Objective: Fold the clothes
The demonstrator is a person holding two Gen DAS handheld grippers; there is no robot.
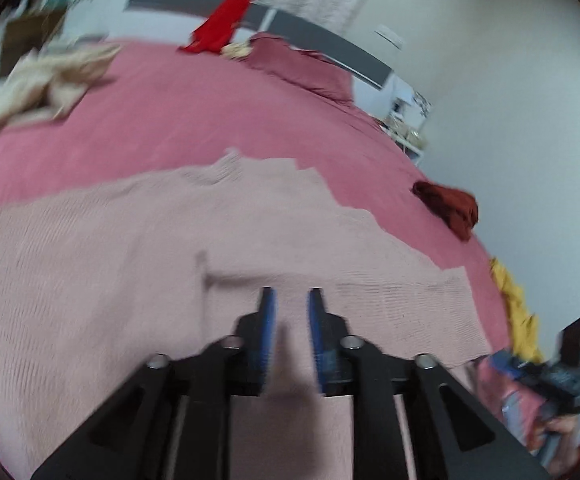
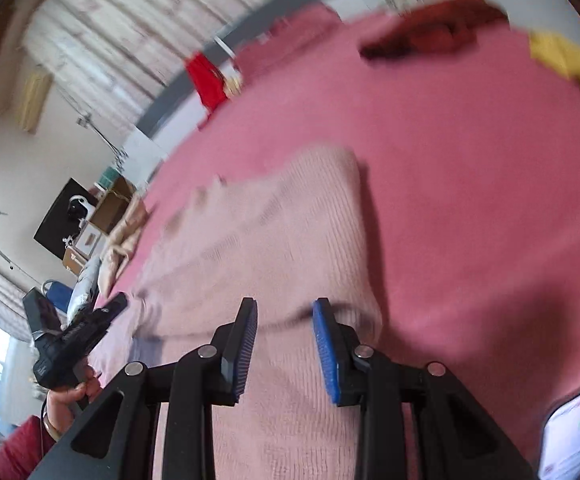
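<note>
A pale pink knitted garment [image 1: 138,248] lies spread on the pink bed [image 1: 194,120]; it also shows in the right wrist view [image 2: 274,240]. My left gripper [image 1: 291,300] hovers over its near part, jaws a little apart, with nothing between the blue pads. My right gripper [image 2: 286,312] is open over the garment's near edge, empty. Each gripper shows in the other's view, the right one [image 1: 561,376] at the bed's right side, the left one [image 2: 66,336] at the left. Both views are motion-blurred.
Other clothes lie on the bed: a beige piece [image 1: 38,84] far left, a red one [image 1: 218,28] at the headboard, a rust one [image 1: 449,204] and a yellow one [image 1: 517,312] at the right edge. A pink pillow [image 1: 301,64] lies at the back.
</note>
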